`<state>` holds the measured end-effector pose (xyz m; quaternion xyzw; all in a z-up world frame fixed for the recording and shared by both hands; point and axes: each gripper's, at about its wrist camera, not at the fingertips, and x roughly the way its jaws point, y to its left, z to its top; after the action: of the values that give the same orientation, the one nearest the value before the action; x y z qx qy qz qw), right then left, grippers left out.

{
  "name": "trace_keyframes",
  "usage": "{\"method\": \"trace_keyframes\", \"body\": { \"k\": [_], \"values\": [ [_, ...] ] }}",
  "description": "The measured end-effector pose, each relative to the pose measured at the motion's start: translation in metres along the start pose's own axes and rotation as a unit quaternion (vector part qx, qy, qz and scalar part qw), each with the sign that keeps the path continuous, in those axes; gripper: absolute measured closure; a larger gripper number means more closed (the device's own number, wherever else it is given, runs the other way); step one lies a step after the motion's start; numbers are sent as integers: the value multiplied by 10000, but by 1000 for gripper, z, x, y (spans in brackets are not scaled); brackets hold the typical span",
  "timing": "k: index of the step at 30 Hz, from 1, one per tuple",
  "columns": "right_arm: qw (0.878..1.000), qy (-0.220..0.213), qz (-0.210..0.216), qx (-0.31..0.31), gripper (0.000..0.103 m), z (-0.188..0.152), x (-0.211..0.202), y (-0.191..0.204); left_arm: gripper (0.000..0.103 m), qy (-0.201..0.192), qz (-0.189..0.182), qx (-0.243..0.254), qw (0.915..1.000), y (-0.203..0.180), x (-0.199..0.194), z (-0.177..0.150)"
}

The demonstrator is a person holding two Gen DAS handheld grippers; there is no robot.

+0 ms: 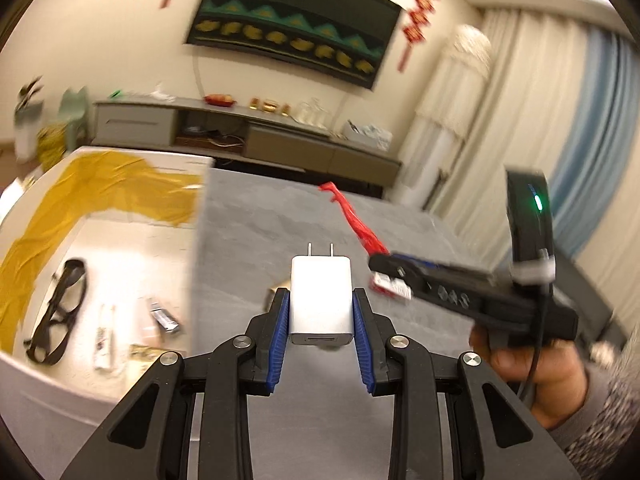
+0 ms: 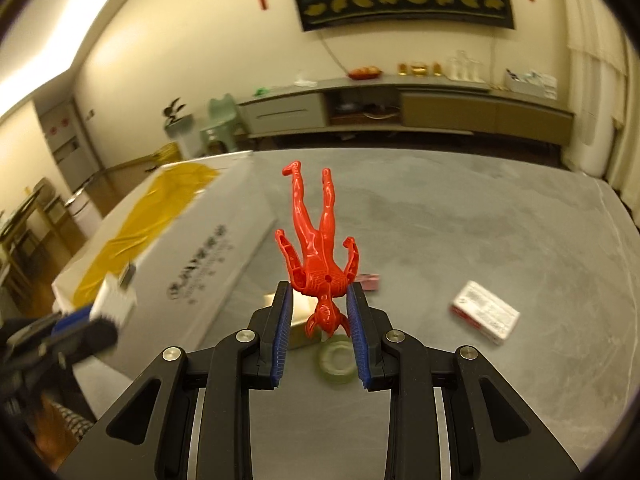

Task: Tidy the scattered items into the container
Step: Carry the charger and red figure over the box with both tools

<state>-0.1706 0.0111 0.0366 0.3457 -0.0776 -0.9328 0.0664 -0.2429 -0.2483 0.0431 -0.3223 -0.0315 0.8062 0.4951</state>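
My left gripper (image 1: 321, 300) is shut on a white USB wall charger (image 1: 321, 300), prongs pointing away, held above the grey table just right of the white box (image 1: 132, 240). The box holds black glasses (image 1: 58, 312) and several small packets on a yellow lining. My right gripper (image 2: 319, 300) is shut on a red plastic figure (image 2: 318, 248), gripped at the shoulders with legs pointing away. In the left wrist view the right gripper (image 1: 384, 268) shows at the right, held by a hand, the red figure (image 1: 356, 224) sticking out of it.
On the grey table (image 2: 480, 220) lie a white and red small carton (image 2: 484, 312), a pink packet (image 2: 368, 282), a clear tape roll (image 2: 336, 360) and a pale flat box (image 2: 298, 320). A long cabinet (image 2: 400, 108) runs along the far wall.
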Motion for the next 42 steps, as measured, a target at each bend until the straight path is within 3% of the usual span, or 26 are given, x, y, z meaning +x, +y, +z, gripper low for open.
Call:
{"method": "trace_keyframes", "body": {
  "k": [7, 16, 30, 42],
  "values": [
    [9977, 81, 356, -577, 74, -4, -1, 58, 72, -292, 214, -308, 9989, 35, -30, 11],
    [9946, 145, 200, -1003, 74, 1, 3, 113, 72, -527, 688, -265, 9959, 70, -58, 31],
    [9869, 152, -48, -1607, 74, 25, 2, 166, 72, -59, 1137, -122, 9934, 119, -57, 46],
    [9785, 152, 121, -2052, 74, 38, 25, 226, 72, 53, 1155, -680, 9910, 154, -63, 46]
  ]
}}
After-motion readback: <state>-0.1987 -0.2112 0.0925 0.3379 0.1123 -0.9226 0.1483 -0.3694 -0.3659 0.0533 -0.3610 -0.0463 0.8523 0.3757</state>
